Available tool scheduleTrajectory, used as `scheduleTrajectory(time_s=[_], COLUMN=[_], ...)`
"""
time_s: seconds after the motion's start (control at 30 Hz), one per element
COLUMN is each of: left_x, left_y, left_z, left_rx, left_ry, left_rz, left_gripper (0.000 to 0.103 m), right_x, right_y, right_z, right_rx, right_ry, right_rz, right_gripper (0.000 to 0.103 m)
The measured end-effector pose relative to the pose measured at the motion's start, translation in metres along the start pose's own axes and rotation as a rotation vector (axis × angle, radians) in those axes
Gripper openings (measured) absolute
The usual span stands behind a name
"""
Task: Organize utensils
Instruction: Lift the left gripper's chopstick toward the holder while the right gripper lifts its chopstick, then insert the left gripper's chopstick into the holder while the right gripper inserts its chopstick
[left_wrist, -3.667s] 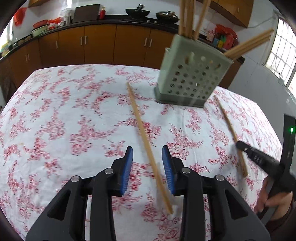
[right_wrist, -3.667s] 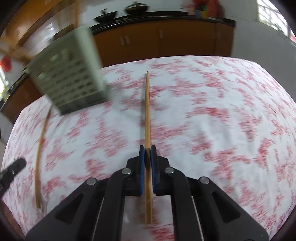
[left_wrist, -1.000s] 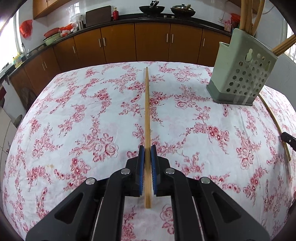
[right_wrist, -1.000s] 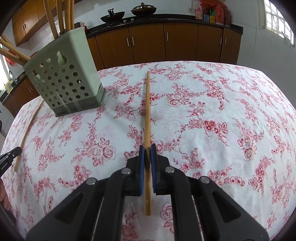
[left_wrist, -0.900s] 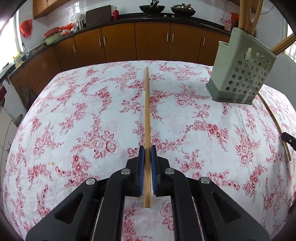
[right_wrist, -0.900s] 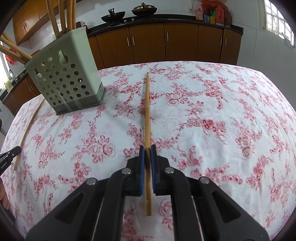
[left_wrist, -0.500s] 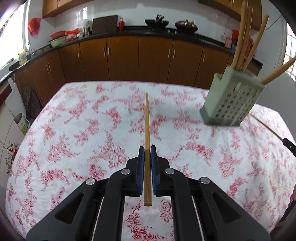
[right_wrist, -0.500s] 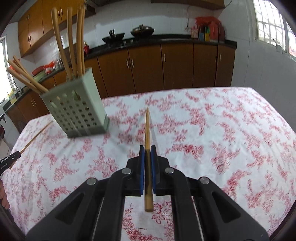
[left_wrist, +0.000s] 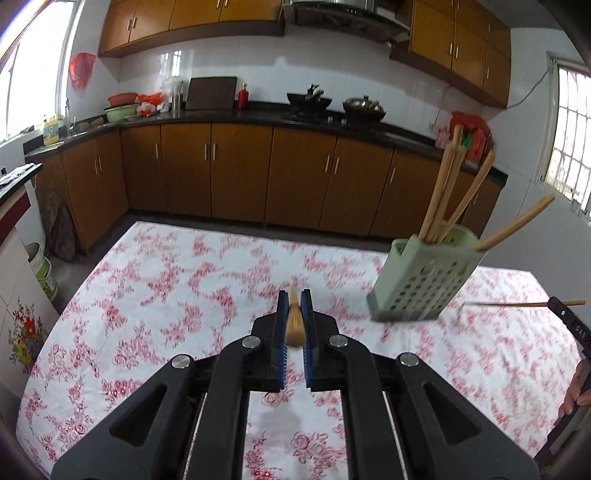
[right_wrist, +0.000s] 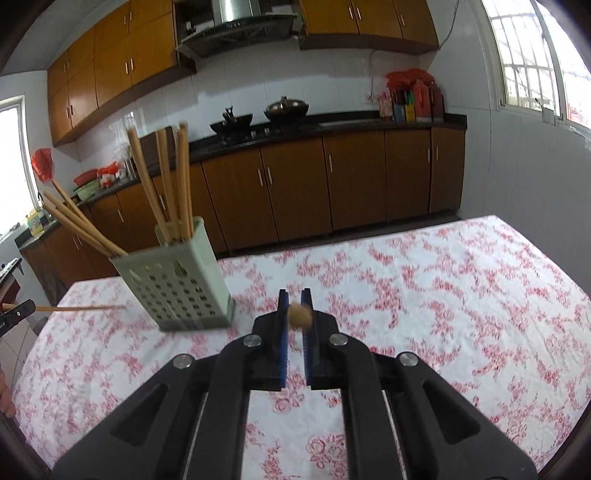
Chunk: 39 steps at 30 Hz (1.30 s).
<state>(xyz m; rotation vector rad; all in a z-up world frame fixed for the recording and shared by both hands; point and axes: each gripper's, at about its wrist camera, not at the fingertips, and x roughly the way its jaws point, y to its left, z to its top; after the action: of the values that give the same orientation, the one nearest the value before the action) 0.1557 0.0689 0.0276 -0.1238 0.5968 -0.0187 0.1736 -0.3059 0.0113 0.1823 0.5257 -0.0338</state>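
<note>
— Left gripper (left_wrist: 294, 317) first: we have it clamped on a wooden chopstick (left_wrist: 294, 323), and where that chopstick lay along the floral cloth of the desk (left_wrist: 155, 295) a second ago, it is now lifted clear and points away from us, seen almost end-on.

— Moving right, the green perforated chopstick holder (left_wrist: 424, 284) stands on the desk with several chopsticks already in it, unmoved.

— And our right gripper (right_wrist: 294, 317) is likewise closed on a second chopstick (right_wrist: 300, 314), raised off the cloth; only its butt end shows. Its length appears beyond the holder in the left view.

— So both pickups look done. We judge the next step is carrying each chopstick over the holder's open top and dropping it in.
</note>
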Motion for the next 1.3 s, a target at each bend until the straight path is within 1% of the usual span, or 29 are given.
scheduleTrajectory(time_s=[0.2, 0.47, 0.67, 0.83, 1.03, 1.2, 1.3], left_x=[-0.012, -0.018, -0.032, -0.048, -0.073, -0.09, -0.093], left_y=[-0.004, -0.009, -0.02, -0.032, -0.053, -0.075, -0.089], left_z=[0.013, 0.022, 0.034, 0.046, 0.061, 0.078, 0.093], left_rx=[0.002, 0.006, 0.031, 0.051, 0.068, 0.072, 0.062], left_ry=[-0.051, -0.077, -0.115, -0.153, -0.207, -0.262, -0.297], left_rz=[-0.011, -0.013, -0.031, -0.065, -0.135, -0.188, -0.211], left_gripper=[0.007, 0.007, 0.007, 0.007, 0.007, 0.007, 0.007], right_x=[-0.011, -0.016, -0.031, -0.047, -0.074, -0.097, -0.104], right_y=[0.008, 0.016, 0.027, 0.036, 0.047, 0.058, 0.069], right_z=[0.017, 0.026, 0.043, 0.059, 0.076, 0.1, 0.116], right_rx=[-0.021, -0.044, -0.076, -0.067, -0.072, -0.065, -0.081], right_ry=[-0.06, -0.08, -0.111, -0.103, -0.091, -0.124, -0.157], right_rz=[0.012, 0.025, 0.048, 0.111, 0.204, 0.29, 0.3], right_gripper=[0.008, 0.008, 0.008, 0.008, 0.008, 0.008, 0.008])
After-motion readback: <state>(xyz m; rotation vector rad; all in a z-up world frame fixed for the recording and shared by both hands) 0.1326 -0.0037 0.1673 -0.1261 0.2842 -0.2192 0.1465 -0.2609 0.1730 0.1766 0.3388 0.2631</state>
